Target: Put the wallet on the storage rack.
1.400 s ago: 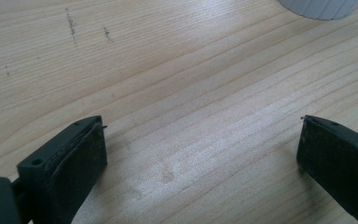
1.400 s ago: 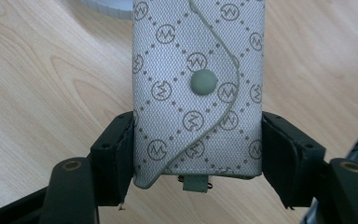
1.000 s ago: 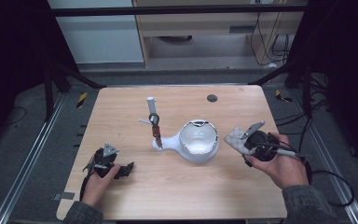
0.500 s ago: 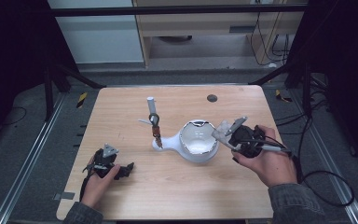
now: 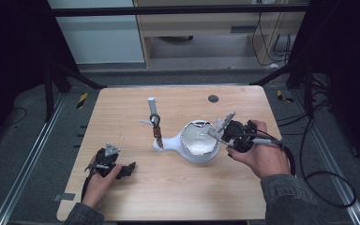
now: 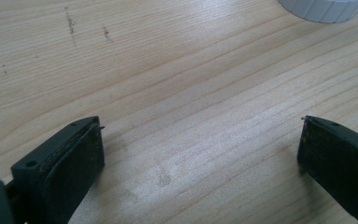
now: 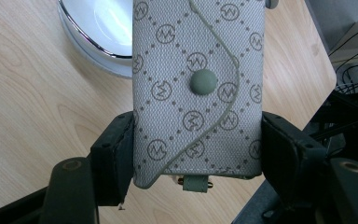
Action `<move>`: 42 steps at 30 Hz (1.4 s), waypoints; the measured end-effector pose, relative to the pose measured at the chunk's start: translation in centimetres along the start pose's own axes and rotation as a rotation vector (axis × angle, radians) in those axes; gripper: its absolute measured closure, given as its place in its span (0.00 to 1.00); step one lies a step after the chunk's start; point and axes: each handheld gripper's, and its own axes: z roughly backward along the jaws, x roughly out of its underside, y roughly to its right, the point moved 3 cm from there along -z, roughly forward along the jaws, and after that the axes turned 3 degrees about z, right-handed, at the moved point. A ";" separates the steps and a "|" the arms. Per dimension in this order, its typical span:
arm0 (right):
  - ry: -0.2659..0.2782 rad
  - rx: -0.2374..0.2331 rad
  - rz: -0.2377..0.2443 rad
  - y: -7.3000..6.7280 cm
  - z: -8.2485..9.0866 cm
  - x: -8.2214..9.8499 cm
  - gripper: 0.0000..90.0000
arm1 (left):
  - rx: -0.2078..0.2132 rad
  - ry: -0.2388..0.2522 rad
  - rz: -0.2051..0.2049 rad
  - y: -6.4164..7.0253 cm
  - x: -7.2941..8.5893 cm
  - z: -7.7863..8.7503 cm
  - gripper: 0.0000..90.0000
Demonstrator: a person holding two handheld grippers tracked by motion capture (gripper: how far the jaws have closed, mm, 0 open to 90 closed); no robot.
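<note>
A grey patterned pouch (image 7: pixel 198 84) with a snap button is clamped across its width between the jaws of my right gripper (image 7: pixel 196 154). In the high view the pouch (image 5: pixel 220 123) hangs above the table, over the right rim of a white bowl (image 5: pixel 198 143) with a chrome edge, and the right gripper (image 5: pixel 227 131) sits just right of that bowl. The bowl (image 7: pixel 98 32) lies behind the pouch in the right gripper view. My left gripper (image 5: pixel 126 169) rests low at the table's front left, with its jaws wide apart over bare wood (image 6: pixel 200 149).
A white neck joins the bowl to a small upright post (image 5: pixel 155 123) with a white cap, left of the bowl. A dark round disc (image 5: pixel 213 98) lies near the table's far edge. A white ribbed rim (image 6: pixel 321 9) shows ahead of the left gripper. Cables trail off right.
My right gripper has moved left and upward with the pouch, from beside the bowl to over its right rim. The left gripper has stayed in place.
</note>
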 end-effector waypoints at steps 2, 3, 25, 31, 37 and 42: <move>0.000 -0.001 0.002 -0.1 0.0 -0.2 0.36 | 0.000 0.000 0.000 0.0 0.0 0.0 0.00; 0.002 0.000 0.004 -0.1 0.0 -0.4 0.36 | -0.001 0.000 0.000 0.0 0.0 0.0 0.00; -0.013 -0.049 0.097 -2.7 -2.2 -3.9 0.36 | 0.000 0.001 0.000 0.1 0.0 0.0 0.00; -0.029 -0.056 0.111 -3.0 -2.5 -4.2 0.36 | 0.001 0.001 0.000 0.1 0.0 -0.1 0.00; -0.054 -0.069 0.134 -3.7 -3.2 -4.0 0.36 | 0.001 0.001 -0.001 0.1 0.0 0.0 0.00; -0.075 -0.076 0.145 -3.9 -3.9 -4.5 0.36 | 0.001 0.001 -0.002 0.1 0.0 -0.1 0.00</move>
